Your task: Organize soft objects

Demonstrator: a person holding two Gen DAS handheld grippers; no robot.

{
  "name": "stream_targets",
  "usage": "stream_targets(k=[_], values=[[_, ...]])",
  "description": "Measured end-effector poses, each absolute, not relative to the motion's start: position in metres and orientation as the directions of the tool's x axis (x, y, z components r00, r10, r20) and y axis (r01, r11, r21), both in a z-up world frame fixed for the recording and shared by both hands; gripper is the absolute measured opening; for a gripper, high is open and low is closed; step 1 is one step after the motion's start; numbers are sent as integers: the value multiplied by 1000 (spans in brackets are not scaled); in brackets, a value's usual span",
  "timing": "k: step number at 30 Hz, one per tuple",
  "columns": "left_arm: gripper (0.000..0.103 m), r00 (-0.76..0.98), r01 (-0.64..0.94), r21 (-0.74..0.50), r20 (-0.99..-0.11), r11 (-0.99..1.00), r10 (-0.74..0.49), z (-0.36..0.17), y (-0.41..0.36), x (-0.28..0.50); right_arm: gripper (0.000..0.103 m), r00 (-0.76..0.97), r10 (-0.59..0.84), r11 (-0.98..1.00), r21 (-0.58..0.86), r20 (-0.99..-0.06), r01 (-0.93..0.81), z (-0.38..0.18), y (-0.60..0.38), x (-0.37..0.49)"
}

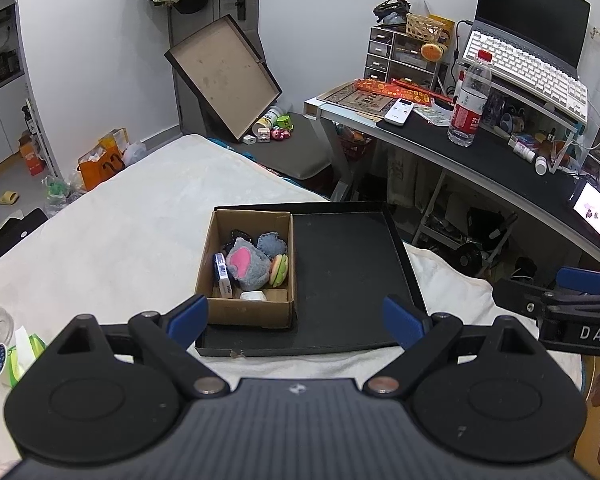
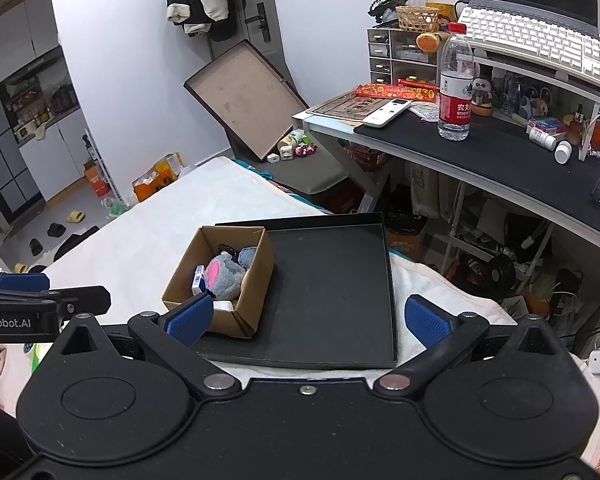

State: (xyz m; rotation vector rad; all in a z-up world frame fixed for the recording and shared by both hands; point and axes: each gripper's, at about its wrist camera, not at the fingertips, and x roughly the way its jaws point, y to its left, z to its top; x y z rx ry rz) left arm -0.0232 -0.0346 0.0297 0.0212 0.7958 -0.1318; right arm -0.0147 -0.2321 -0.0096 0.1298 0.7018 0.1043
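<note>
A brown cardboard box (image 1: 220,312) (image 2: 256,280) stands in the left part of a shallow black tray (image 1: 348,276) (image 2: 332,292) on a white bed. Inside lie a grey and pink plush (image 1: 247,263) (image 2: 226,276), a blue felt piece (image 1: 271,243), a small burger toy (image 1: 279,270), a blue card pack (image 1: 222,276) (image 2: 199,279) and a white block (image 1: 253,295). My left gripper (image 1: 296,320) is open, empty, just in front of the tray. My right gripper (image 2: 308,320) is also open and empty, hovering over the tray's near edge.
The white bed cover (image 1: 120,232) stretches left and back. A desk (image 1: 480,152) with a water bottle (image 1: 470,100), keyboard and remote stands to the right. A tilted box lid (image 1: 224,76) leans on the far wall. A tissue pack (image 1: 24,352) lies at my near left.
</note>
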Motion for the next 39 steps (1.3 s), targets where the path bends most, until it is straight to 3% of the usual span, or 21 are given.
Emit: stream_targets(k=[39], values=[[96,686,124,-14,-722,992,-95,27,-37,-23,103,733,143,984,172,-665,-36,-15,-237,-12]])
